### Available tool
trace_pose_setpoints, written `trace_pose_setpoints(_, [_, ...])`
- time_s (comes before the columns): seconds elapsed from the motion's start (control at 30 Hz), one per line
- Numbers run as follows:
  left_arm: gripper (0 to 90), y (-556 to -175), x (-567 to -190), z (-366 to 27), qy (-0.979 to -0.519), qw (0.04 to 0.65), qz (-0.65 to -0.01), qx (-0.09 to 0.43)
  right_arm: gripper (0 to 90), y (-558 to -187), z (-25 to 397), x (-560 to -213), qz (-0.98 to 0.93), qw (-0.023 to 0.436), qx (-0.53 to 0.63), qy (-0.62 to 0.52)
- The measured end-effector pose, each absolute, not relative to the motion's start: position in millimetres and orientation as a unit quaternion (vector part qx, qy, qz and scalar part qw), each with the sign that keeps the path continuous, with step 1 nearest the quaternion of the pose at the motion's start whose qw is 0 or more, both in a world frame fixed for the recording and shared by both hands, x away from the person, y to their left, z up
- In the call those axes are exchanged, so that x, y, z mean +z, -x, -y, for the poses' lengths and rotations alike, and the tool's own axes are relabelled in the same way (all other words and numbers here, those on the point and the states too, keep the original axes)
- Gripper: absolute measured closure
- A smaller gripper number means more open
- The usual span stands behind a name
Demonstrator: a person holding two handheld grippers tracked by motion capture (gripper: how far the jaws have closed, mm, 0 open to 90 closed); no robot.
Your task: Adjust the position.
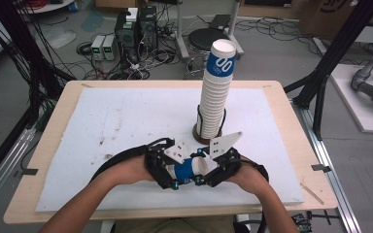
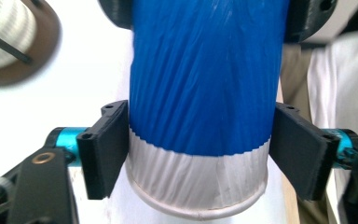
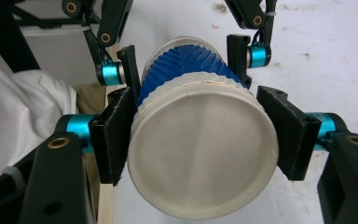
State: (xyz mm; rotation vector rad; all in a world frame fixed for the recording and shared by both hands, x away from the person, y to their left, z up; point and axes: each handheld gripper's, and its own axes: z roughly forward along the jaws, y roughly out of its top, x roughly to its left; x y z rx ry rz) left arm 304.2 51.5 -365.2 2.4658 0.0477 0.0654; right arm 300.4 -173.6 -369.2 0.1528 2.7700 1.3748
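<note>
— What's standing behind the hands?

— A tall stack of paper cups (image 1: 215, 92), white ribbed ones with a blue-banded cup upside down on top. It sits in a dark round holder (image 1: 200, 134) on the counter (image 1: 58, 121), just beyond the two grippers and a little to their right. Nothing lies between it and them.

— And the surface?

— A white foam sheet (image 1: 126, 121) covers most of the wooden counter, with some brown smudges and scuffs left of centre. Beyond it there's grey floor, tangled cables, a couple of computer towers (image 1: 136, 26), a black stool (image 1: 205, 39), and dark frame posts at both sides.

— What are they holding?

— One blue and white cup (image 1: 190, 169), lying on its side between the two grippers, near the front edge of the sheet. The left gripper (image 2: 198, 149) has its jaws pressed against the cup's sides near the closed white base. The right gripper (image 3: 200, 140) clamps the wide end; its view shows a white disc there, and I think there's a second cup nested in it, though I can't be sure.

— Anything inside?

— Can't tell from here.
</note>
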Motion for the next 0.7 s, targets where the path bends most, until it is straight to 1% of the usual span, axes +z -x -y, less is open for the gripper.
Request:
trace_pose_setpoints(0.03, [22.6, -304, -366, -55, -0.936, 0.35, -0.025, 0.024, 31.5, -301, 176, -369, -0.892, 0.021, 0.449, -0.05])
trace_pose_setpoints(0.1, [17.3, -304, -369, -60, -0.923, 0.383, -0.033, 0.021, 31.5, -302, 180, -369, -0.887, 0.02, 0.457, -0.058])
trace_pose_setpoints(0.17, [16.2, -304, -372, -66, -0.907, 0.418, -0.042, 0.02, 31.5, -304, 183, -369, -0.881, 0.014, 0.469, -0.064])
trace_pose_setpoints(0.4, [15.6, -301, -382, -87, -0.858, 0.51, -0.064, 0.013, 31.4, -305, 188, -370, -0.87, 0.005, 0.488, -0.068])
trace_pose_setpoints(0.57, [14.9, -301, -386, -103, -0.816, 0.571, -0.083, 0.019, 31.3, -307, 193, -371, -0.865, 0.002, 0.496, -0.077])
trace_pose_setpoints(0.7, [14.7, -301, -387, -111, -0.793, 0.6, -0.101, 0.03, 31.3, -309, 200, -373, -0.854, -0.002, 0.513, -0.085])
